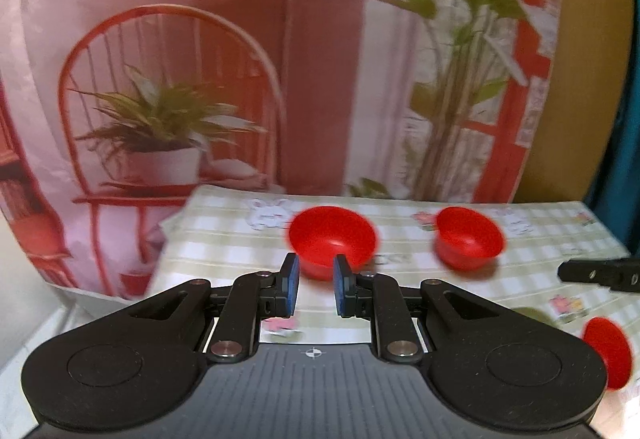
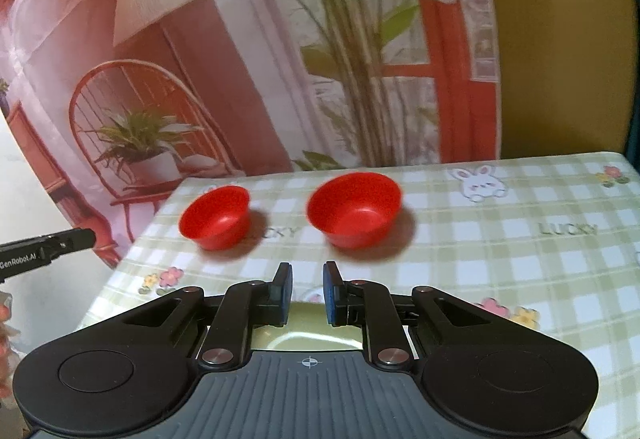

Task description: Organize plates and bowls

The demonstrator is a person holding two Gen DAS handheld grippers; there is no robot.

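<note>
On the checked tablecloth [image 1: 400,239], left wrist view: two red bowls, far one [image 1: 332,239] just past my left gripper [image 1: 316,287], second [image 1: 468,239] to its right, apart. They look like light, stiff, slick plastic; I would pinch a rim. Jaws narrow, holding nothing.

Right wrist view: larger bowl [image 2: 354,213] far, ahead; smaller [image 2: 214,217] left. Right gripper [image 2: 307,291] tilts downward, jaws narrow, holding nothing, above a green plate [image 2: 304,327].

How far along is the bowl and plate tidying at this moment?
Nothing looks stacked: two red bowls sit apart on the checked tablecloth. Left claw and right claw are slightly open and empty. Gathering remains.
</note>
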